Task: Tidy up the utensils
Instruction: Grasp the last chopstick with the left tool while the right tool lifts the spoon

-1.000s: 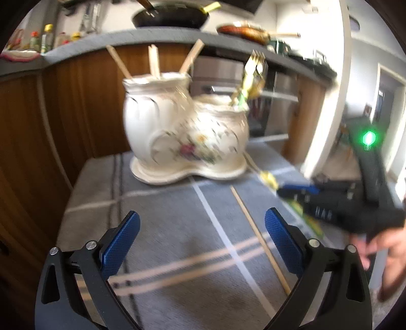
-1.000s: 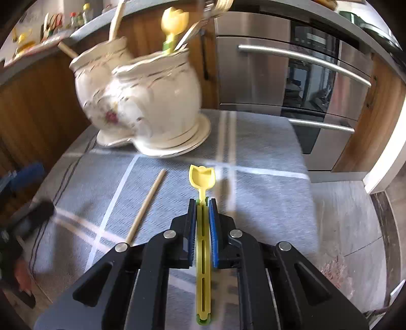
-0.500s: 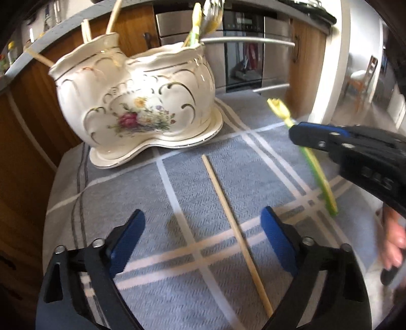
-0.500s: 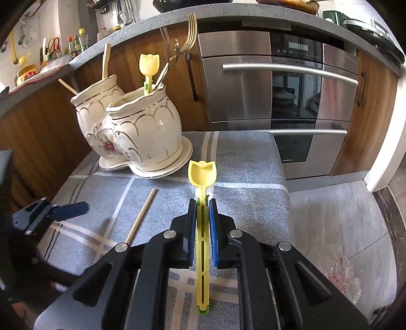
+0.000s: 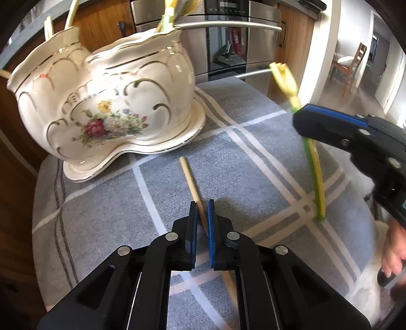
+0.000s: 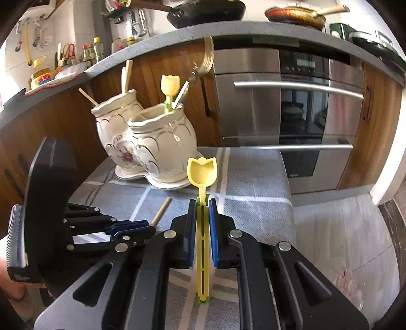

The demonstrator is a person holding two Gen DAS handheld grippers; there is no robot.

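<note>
The left gripper (image 5: 201,218) sits low in the centre of its own frame, angled steeply down, its blue pads (image 5: 193,223) closed on a stick (image 5: 190,181). The right gripper (image 6: 202,220), lower centre of its view, clamps a spoon (image 6: 202,175); fingers (image 5: 392,256) show at the left view's right edge

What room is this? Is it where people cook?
Yes, it looks like a home kitchen. There is a steel oven built in under a counter, pans sit on top, and bottles stand along the wall. On the table, a china holder keeps forks and chopsticks.
</note>
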